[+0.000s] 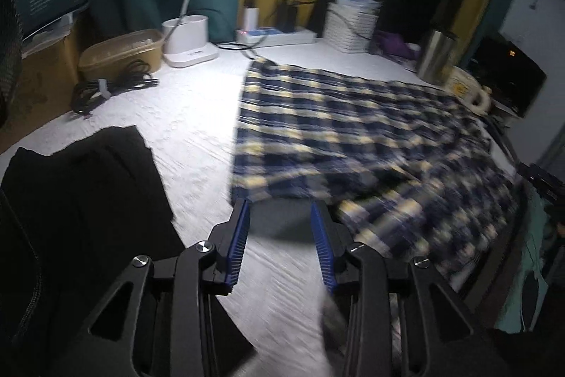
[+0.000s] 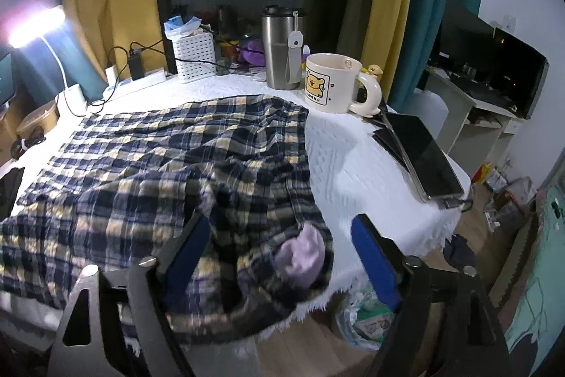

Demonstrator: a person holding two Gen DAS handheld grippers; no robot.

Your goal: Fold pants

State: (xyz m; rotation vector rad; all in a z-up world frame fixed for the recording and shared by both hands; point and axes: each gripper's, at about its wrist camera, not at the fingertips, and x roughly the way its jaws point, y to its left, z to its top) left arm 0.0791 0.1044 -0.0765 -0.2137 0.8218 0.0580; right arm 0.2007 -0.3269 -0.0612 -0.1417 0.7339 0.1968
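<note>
Navy and yellow plaid pants (image 1: 353, 129) lie spread across the white tablecloth (image 1: 190, 115), rumpled toward the right end. My left gripper (image 1: 280, 205) is open just short of the pants' near left edge, with only bare cloth between its blue pads (image 1: 238, 235). In the right wrist view the pants (image 2: 159, 158) reach the table's front corner, where a pale lilac pocket lining (image 2: 302, 253) shows. My right gripper (image 2: 282, 225) hangs wide open above that bunched end. Its fingers straddle the fabric and the pads do not press on it.
A black garment (image 1: 84, 193) lies at the near left. A bear mug (image 2: 332, 83), steel tumbler (image 2: 280, 48), white basket (image 2: 194, 55) and power strip (image 1: 275, 36) line the back. Tablets (image 2: 420, 151) sit at the right edge. Coiled cables (image 1: 109, 89) and a tan tub (image 1: 120, 52) are far left.
</note>
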